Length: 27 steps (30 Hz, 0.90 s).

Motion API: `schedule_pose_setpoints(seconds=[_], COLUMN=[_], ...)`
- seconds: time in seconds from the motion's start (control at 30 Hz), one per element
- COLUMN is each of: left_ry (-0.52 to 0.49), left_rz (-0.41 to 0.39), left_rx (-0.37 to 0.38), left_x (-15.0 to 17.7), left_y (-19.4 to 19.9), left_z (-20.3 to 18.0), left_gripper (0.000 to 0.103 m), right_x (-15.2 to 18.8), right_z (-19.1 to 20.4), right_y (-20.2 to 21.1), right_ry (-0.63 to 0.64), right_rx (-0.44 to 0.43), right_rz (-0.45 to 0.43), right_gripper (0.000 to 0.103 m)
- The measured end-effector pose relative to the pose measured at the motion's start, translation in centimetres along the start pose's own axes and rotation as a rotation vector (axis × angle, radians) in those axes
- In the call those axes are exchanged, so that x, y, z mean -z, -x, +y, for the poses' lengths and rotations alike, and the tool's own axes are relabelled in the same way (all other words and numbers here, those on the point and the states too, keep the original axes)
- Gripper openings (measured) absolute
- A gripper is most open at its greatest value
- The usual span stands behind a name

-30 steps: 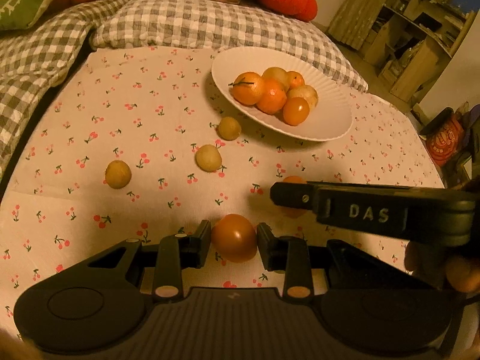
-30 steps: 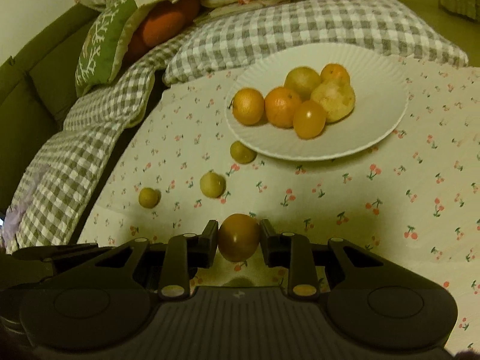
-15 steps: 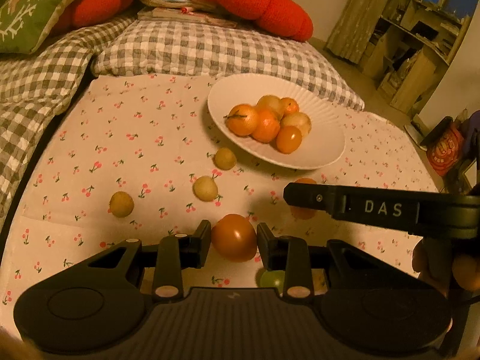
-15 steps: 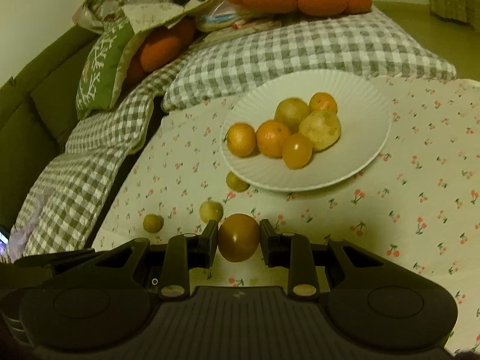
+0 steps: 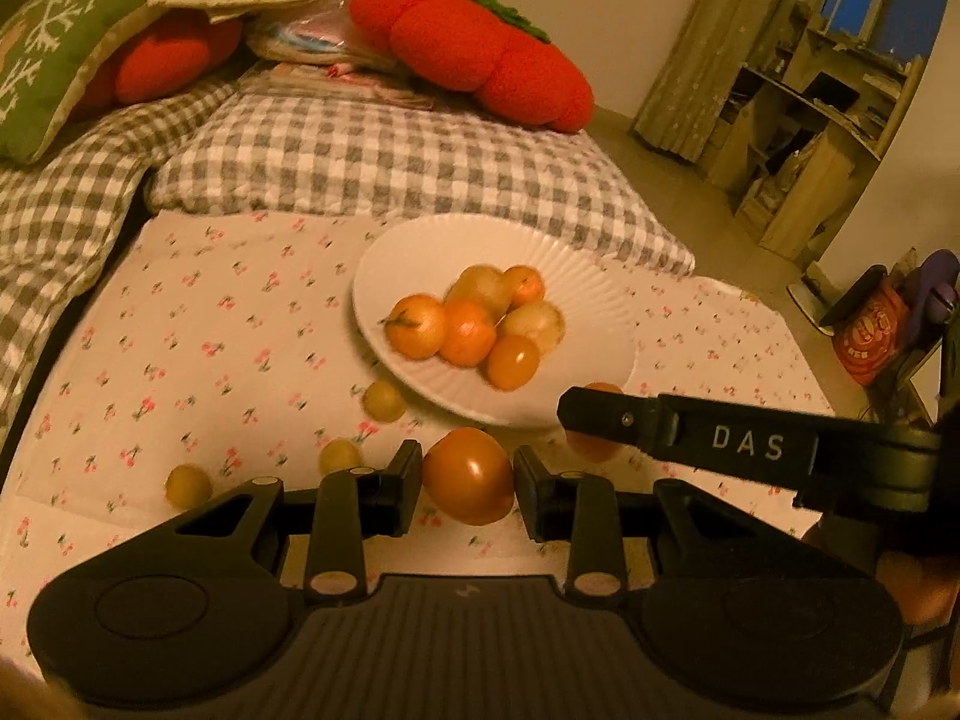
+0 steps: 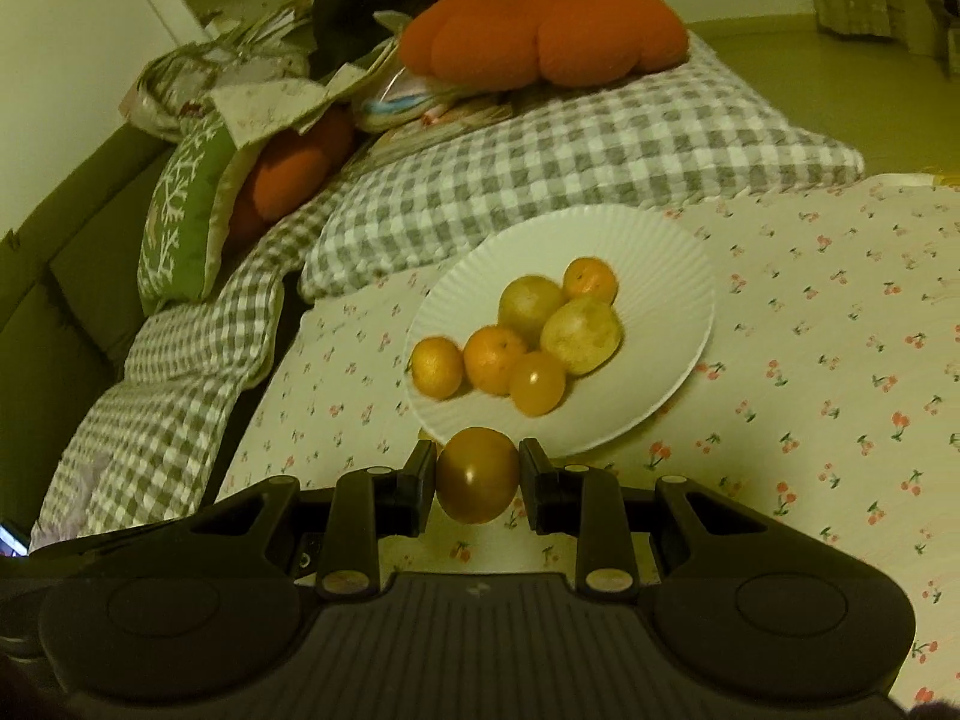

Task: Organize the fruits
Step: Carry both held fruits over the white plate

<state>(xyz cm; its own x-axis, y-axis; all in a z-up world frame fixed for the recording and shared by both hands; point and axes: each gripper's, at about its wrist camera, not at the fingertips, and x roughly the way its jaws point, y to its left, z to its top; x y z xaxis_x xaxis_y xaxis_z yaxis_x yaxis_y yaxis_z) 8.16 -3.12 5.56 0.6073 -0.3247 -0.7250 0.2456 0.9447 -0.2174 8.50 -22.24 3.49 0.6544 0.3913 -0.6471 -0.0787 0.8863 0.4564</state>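
Both hand-held grippers sit higher over the cherry-print cloth [image 5: 198,324] than a second ago, so more of the checked bedding [image 6: 540,168] and the orange pumpkin cushion [image 6: 540,30] shows. The left hand-held gripper [image 5: 468,477] is clamped on an orange tomato [image 5: 468,476], lifted clear of the cloth as before. The right hand-held gripper [image 6: 477,476] likewise pinches a darker tomato [image 6: 477,476], just short of the white plate [image 6: 660,264]. In the left wrist view the plate now lies nearer mid-frame, with six fruits piled on it. Three small yellow fruits [image 5: 384,401] remain loose on the cloth beside the plate, now closer to the left gripper's fingers.
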Motion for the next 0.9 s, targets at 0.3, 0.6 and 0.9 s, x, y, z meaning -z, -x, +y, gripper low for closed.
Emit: schedule_pose_setpoints(seconds=[0.3, 0.6, 0.9], left_ry=[-0.034, 0.026, 0.093], left_rz=[-0.027, -0.039, -0.036], left_rx=[-0.016, 0.008, 0.023], left_x=[-1.9, -4.1, -5.5], left_y=[-1.1, -4.1, -5.6], left_z=[-1.4, 1.1, 2.5], left_gripper=[0.021, 0.021, 0.021], right_x=[-1.5, -3.0, -4.2], right_z=[-1.5, -3.3, -4.7], right_y=[0.9, 0.2, -1.9], right_ry=[-0.034, -0.042, -0.019], right_rx=[0.02, 0.066, 0.093], right_rz=[-0.041, -0.066, -0.063], right_gripper=[0.026, 0.026, 0.026])
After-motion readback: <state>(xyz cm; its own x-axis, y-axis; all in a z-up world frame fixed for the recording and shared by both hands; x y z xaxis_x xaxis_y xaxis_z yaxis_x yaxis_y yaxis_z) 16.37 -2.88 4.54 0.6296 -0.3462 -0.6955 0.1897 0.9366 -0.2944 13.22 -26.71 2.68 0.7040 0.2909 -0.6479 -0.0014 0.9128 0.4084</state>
